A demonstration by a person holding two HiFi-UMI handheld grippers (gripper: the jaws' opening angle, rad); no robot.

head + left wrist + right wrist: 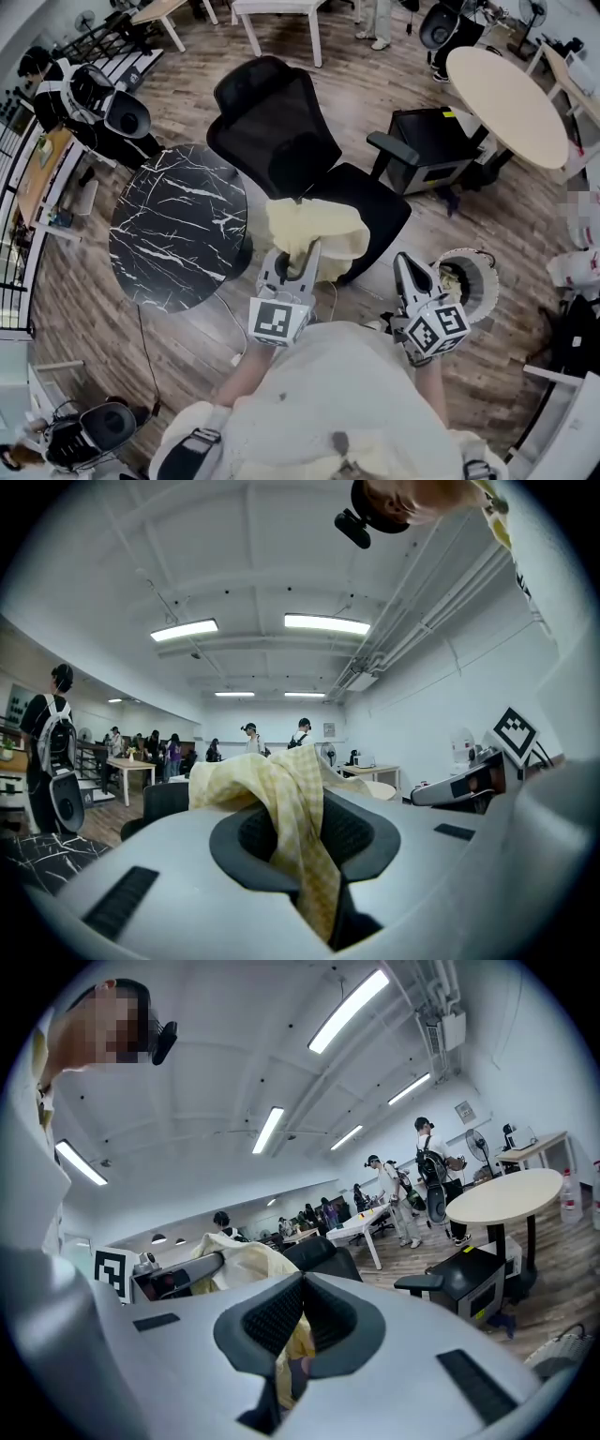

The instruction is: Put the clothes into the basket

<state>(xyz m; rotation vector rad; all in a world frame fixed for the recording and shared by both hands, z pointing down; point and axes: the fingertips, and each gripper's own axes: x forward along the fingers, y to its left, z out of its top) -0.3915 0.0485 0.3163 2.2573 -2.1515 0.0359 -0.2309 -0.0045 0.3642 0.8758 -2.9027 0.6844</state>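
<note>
one crumpled yellow checked cloth (328, 232), round basket (490, 272)

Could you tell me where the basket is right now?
The basket stands on the floor at the head view's right, just right of the right gripper, near the black chair.

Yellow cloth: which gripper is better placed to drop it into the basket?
Left, probably. The left gripper is shut on the yellow cloth; the right gripper, jaws together, is nearer the basket but apart from the cloth.
</note>
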